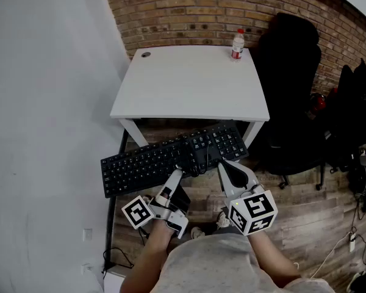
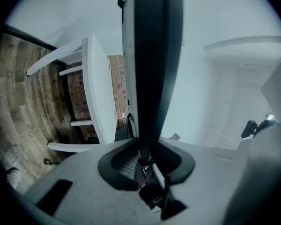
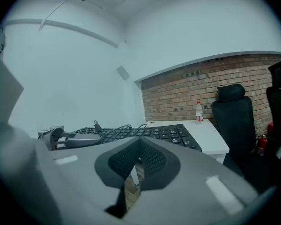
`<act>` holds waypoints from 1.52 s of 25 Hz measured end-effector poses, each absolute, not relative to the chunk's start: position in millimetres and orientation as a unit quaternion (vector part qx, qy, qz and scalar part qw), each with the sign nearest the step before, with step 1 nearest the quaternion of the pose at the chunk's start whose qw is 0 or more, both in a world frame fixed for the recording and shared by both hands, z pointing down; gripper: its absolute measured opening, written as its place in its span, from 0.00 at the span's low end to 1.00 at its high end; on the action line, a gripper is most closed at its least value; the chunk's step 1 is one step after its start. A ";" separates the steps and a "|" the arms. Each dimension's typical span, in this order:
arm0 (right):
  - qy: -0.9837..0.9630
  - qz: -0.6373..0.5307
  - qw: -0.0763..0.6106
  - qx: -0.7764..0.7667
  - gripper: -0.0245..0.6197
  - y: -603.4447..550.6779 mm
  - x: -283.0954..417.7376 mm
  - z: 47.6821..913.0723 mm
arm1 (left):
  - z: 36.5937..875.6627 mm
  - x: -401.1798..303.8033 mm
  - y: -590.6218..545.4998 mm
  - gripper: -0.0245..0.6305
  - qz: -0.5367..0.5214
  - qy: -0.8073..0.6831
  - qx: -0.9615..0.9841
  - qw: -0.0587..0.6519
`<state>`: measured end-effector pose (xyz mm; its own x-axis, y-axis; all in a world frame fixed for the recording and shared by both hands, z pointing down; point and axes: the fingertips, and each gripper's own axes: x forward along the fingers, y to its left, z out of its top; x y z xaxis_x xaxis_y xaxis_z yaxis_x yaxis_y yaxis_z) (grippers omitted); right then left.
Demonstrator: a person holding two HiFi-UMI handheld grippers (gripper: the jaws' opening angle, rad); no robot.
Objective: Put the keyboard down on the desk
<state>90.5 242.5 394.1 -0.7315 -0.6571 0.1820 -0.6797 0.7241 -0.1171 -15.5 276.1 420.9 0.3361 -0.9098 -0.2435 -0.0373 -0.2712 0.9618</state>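
keyboard (image 1: 147, 164): long axis left-right | left gripper (image 1: 179, 171): clamped on keyboard | right gripper (image 1: 223, 164): jaws together

The keyboard (image 1: 147, 163) covers the counter's (image 1: 189, 84) near legs low down, and the fingers (image 1: 174, 179) hide part of its near edge. The bottle's (image 1: 237, 44) label at the far edge is too small to read. The dark chair (image 1: 291, 78) shows no detail; the arms (image 1: 151, 258) are cut off.
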 end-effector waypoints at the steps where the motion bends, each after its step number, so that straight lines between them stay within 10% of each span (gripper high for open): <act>1: -0.926 0.089 0.062 0.362 0.05 243.4 90.1 394.1 | 421.0 -15.8 276.6 0.16 -0.449 -0.360 0.659 0.485; 38: -0.928 0.111 0.057 0.352 0.05 88.3 85.0 400.7 | 422.5 -22.8 120.9 0.17 -0.446 -0.370 0.654 0.486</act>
